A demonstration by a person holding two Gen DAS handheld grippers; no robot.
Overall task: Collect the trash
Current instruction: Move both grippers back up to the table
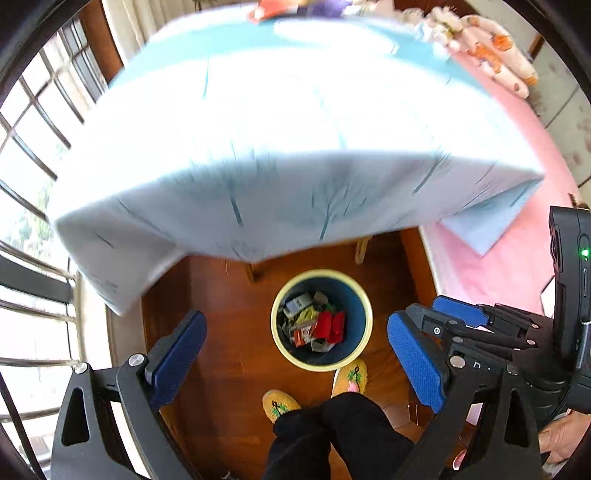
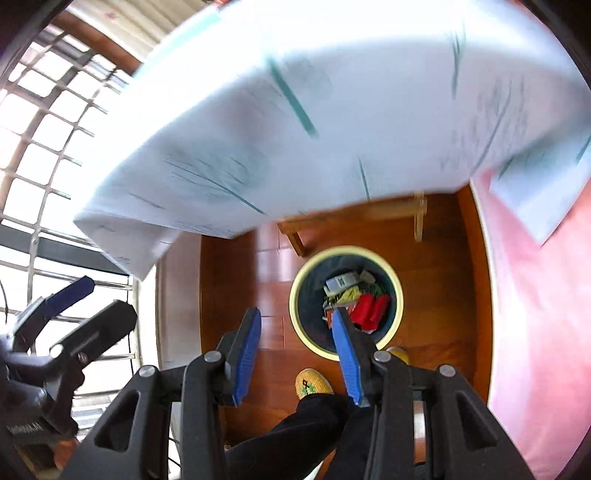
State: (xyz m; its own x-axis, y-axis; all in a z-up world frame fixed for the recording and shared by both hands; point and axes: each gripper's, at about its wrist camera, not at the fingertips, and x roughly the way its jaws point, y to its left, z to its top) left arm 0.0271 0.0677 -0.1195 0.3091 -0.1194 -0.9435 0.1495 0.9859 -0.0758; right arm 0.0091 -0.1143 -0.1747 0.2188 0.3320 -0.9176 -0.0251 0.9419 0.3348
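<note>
Bin (image 1: pixel 321 320) stands on the wooden floor (image 1: pixel 221 314) just beyond the person's slippers (image 1: pixel 279 404), round, with a pale yellow rim and dark blue inside, and holds a heap of wrappers (image 1: pixel 314 325) in red, grey and yellow-green. Left gripper (image 1: pixel 295 354) is spread wide with nothing between its blue pads; in its own view the bin lies straight ahead and below, centred in the gap. Right gripper (image 2: pixel 295 354) is likewise parted and empty; its right finger overlaps the near rim of the bin in its view, so the bin sits ahead and slightly to its right. Both grippers hang above the floor, well apart from the bin's contents. Table (image 1: pixel 277 129), under a pale blue-and-white cloth, overhangs the far side; the frames are motion-blurred and only a smear of red and purple items (image 1: pixel 295 7) shows at its far edge. Judgement: a drop appears complete, both tools being empty over the bin, and any remaining trash would lie up and forward on the table. Neither hand is clearly nearer to it.
</note>
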